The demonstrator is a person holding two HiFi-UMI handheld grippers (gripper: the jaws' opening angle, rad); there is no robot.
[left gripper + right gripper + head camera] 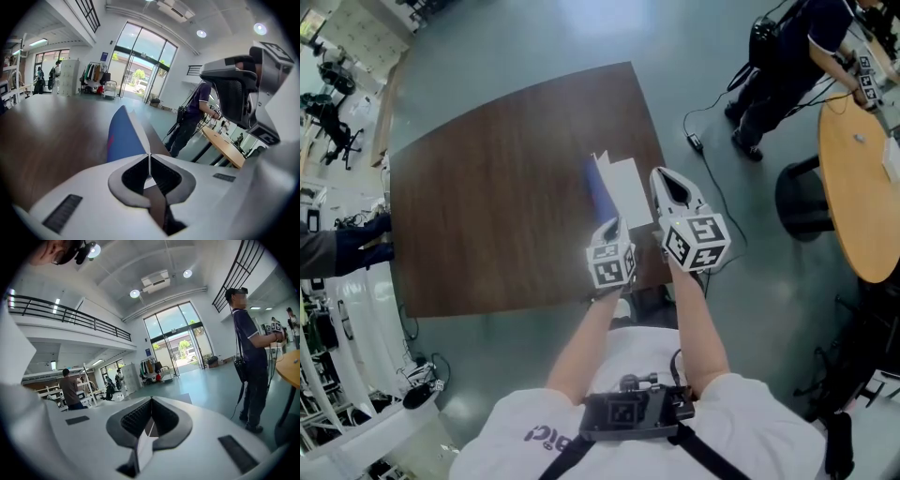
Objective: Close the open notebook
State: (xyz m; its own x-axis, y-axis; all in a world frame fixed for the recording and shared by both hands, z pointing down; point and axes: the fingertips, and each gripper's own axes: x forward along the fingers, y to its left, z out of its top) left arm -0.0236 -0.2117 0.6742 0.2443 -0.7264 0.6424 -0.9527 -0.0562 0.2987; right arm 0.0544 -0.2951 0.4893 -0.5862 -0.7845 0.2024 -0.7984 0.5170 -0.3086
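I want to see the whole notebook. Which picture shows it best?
The head view: from above it shows the notebook on the table, blue cover raised beside the white page. The left gripper view shows only the blue cover, close up. The right gripper view shows hardly any of it.

a dark wood tabletop (487, 216) stands on a smooth grey-green floor (534, 37). to its right is a round light-wood table (853, 197) with a black round stool (802, 199) just beside it. tall glass doors and windows (140, 61) let in daylight. a black-railed mezzanine (65, 312) runs along white walls, under round ceiling lights (135, 293) and a ceiling air unit (157, 281).
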